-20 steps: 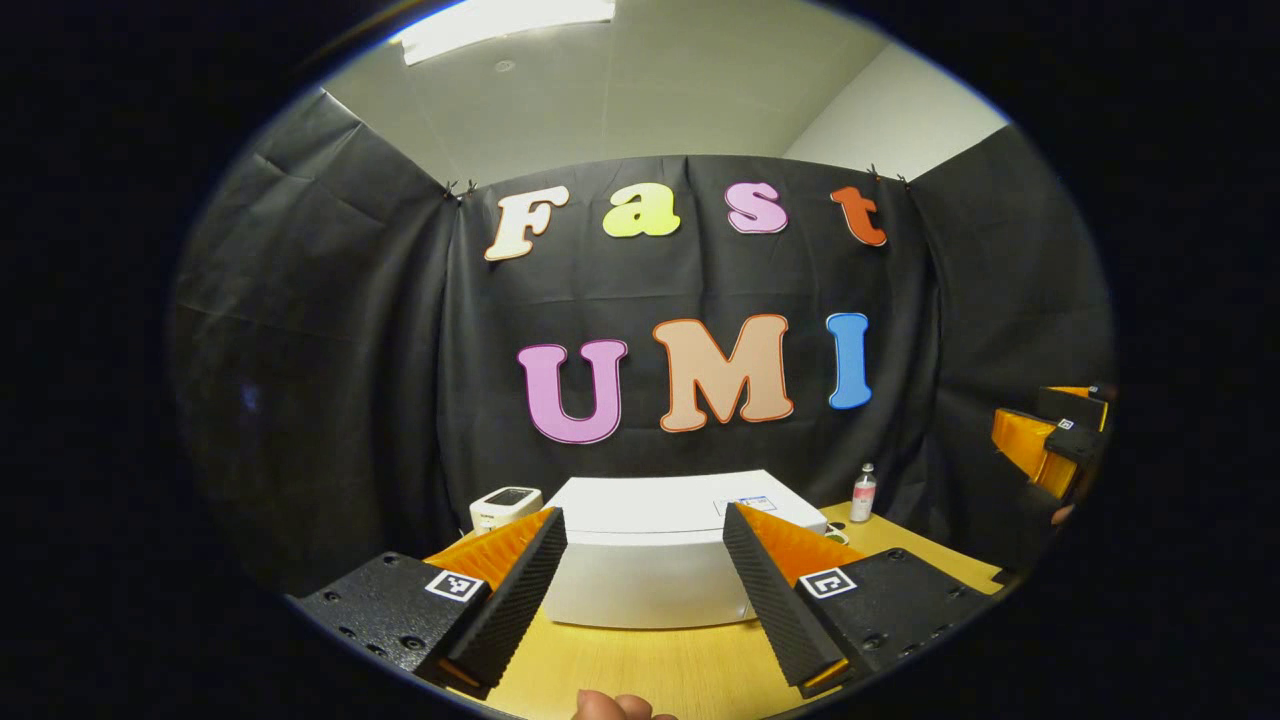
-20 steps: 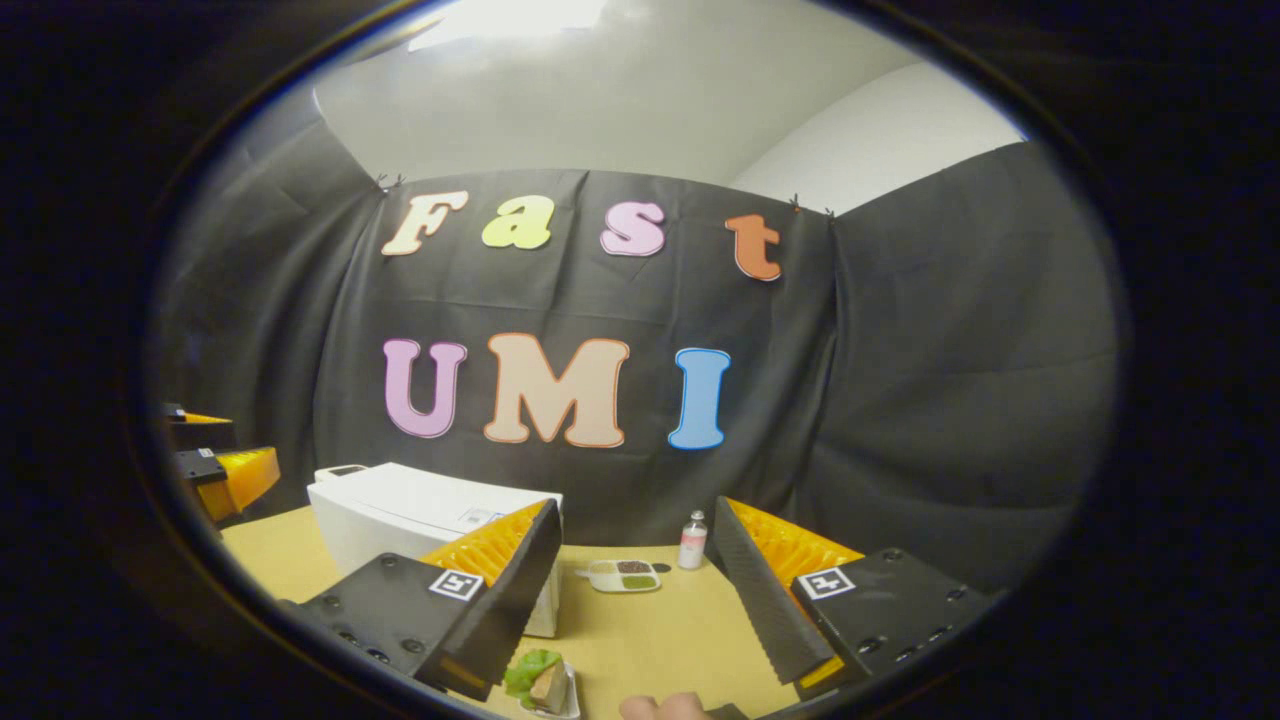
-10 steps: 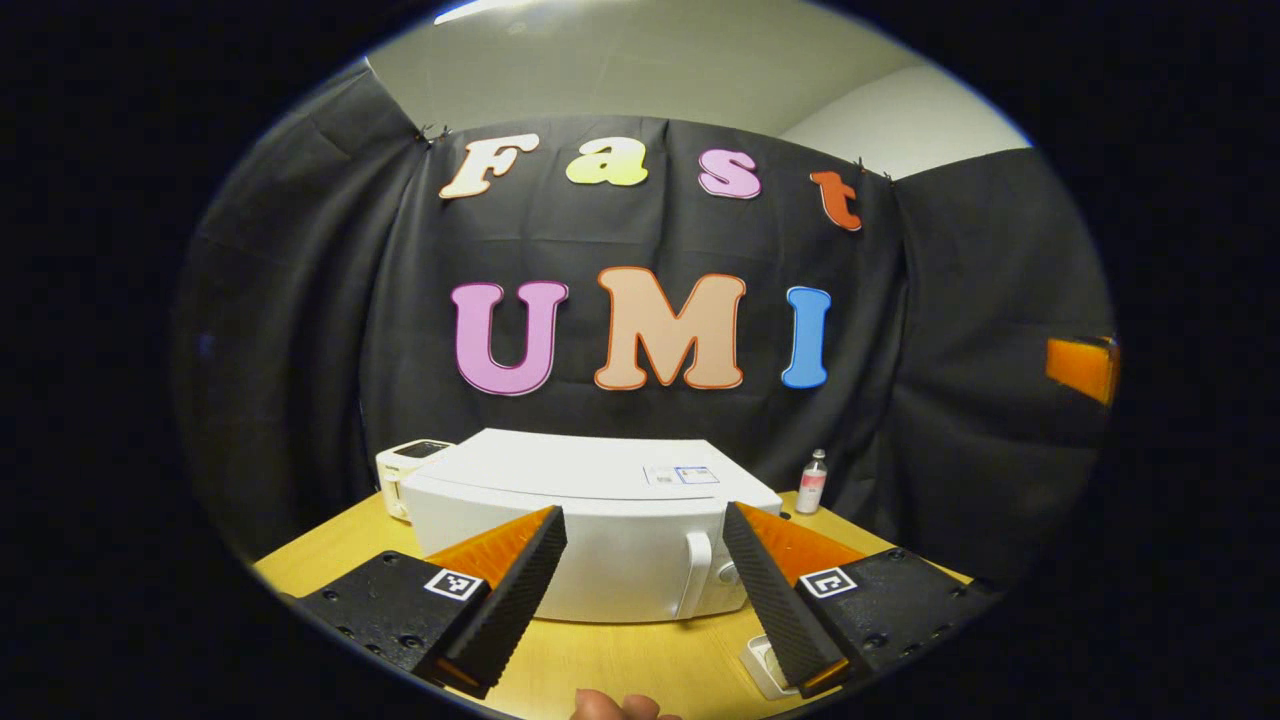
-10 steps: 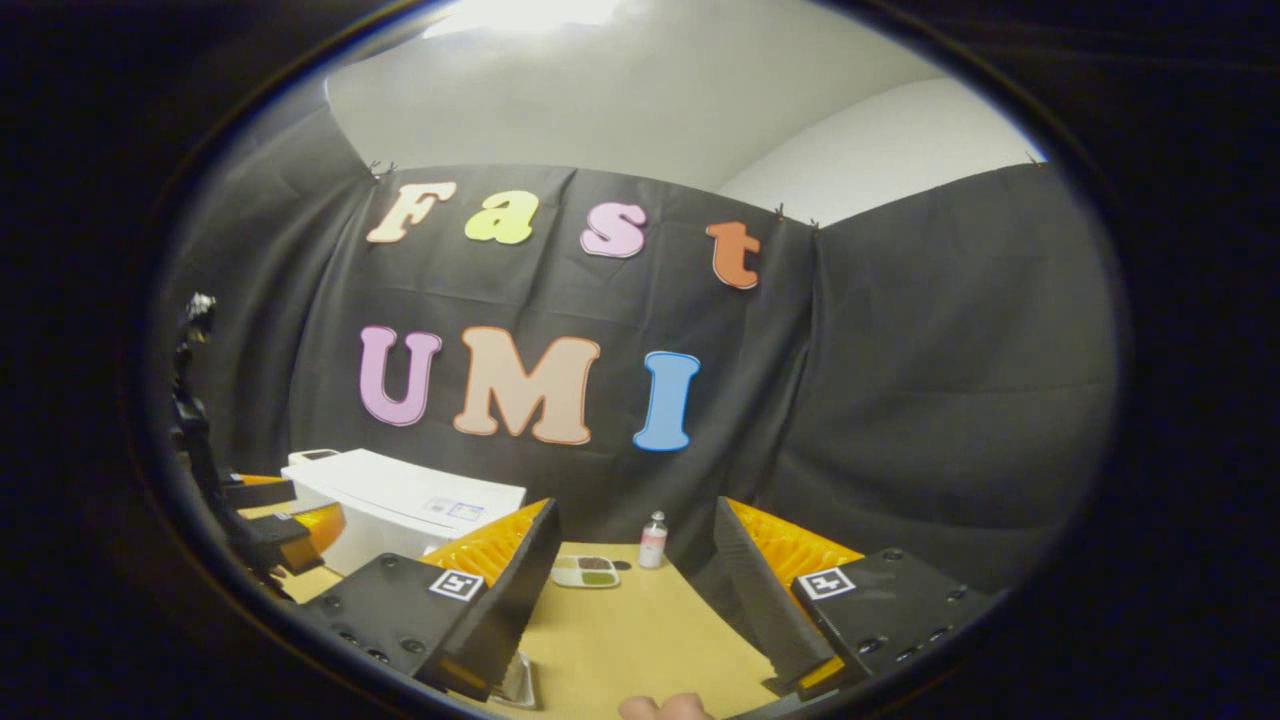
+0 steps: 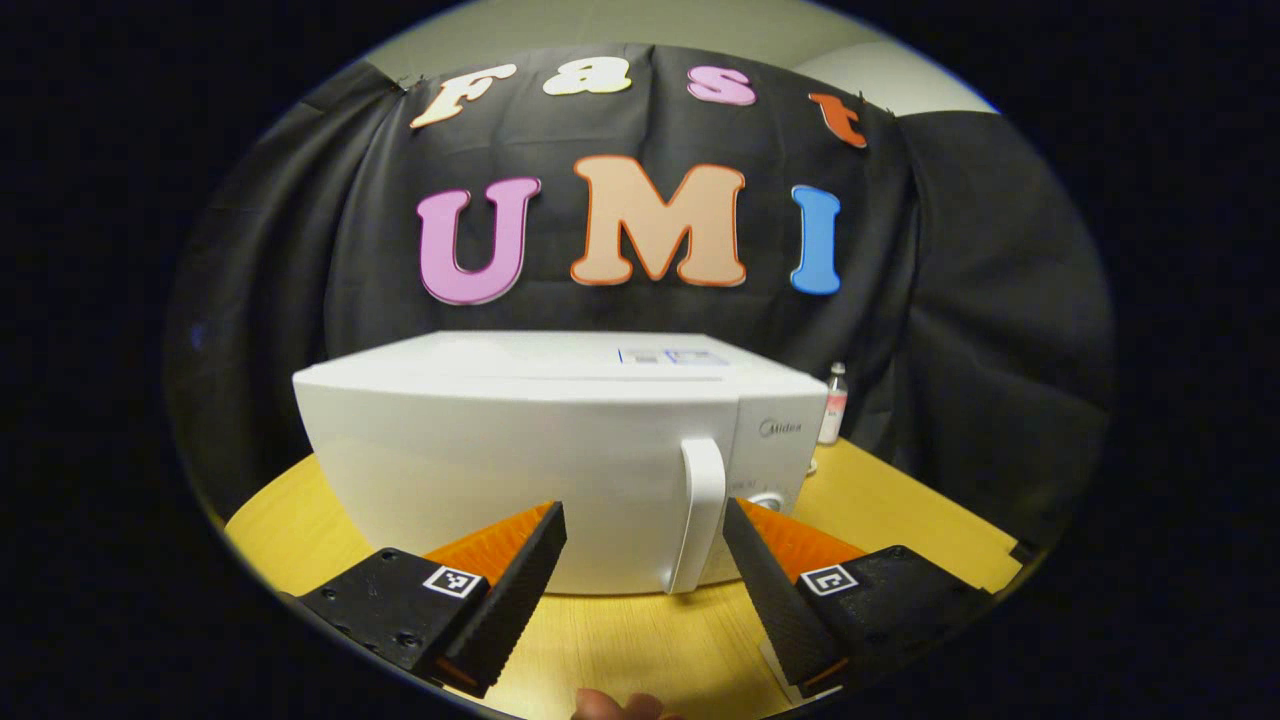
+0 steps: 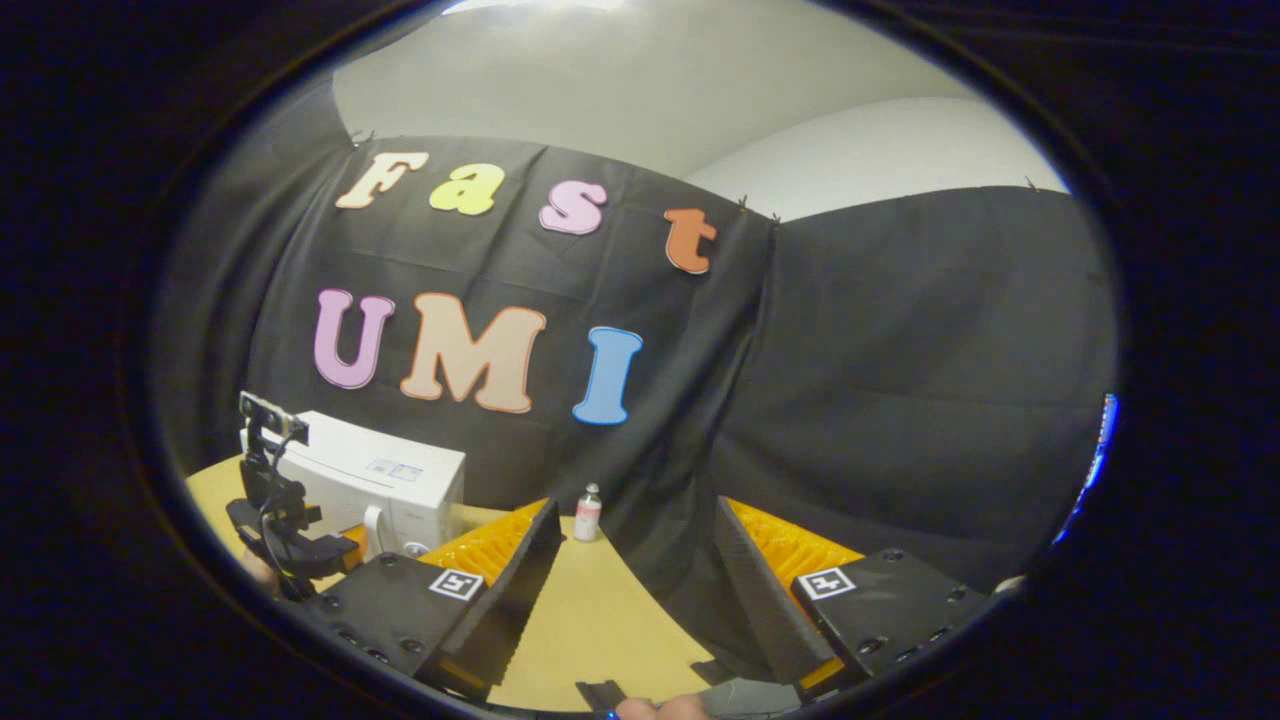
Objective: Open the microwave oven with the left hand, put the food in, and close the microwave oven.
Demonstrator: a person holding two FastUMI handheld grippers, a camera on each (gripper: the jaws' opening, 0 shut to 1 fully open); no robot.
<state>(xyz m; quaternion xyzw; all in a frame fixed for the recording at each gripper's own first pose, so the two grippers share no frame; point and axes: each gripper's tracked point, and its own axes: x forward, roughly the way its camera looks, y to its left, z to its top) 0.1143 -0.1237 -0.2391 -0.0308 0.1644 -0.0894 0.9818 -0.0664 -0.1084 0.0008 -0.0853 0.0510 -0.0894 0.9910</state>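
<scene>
The white microwave (image 5: 520,450) stands on the yellow table with its door closed and its upright handle (image 5: 700,510) at the door's right side. My left gripper (image 5: 642,506) is open just in front of the door. The handle sits between its fingers, nearer the right one, and touches neither. In the right gripper view the microwave (image 6: 370,480) is far left with the left gripper (image 6: 335,548) in front of it. My right gripper (image 6: 636,505) is open and holds nothing, out over the table. A white dish edge (image 5: 778,668) peeks out by the left gripper's right finger.
A small bottle (image 5: 833,403) with a pink label stands on the table to the right of the microwave, also seen as the bottle (image 6: 587,512) near the cloth wall. The yellow table (image 6: 600,620) stretches between the right gripper's fingers. Black cloth walls close the back and right.
My left gripper has dropped and closed in on the microwave, bringing the handle between its fingers. My right gripper has swung to the right; the food dish left its view.
</scene>
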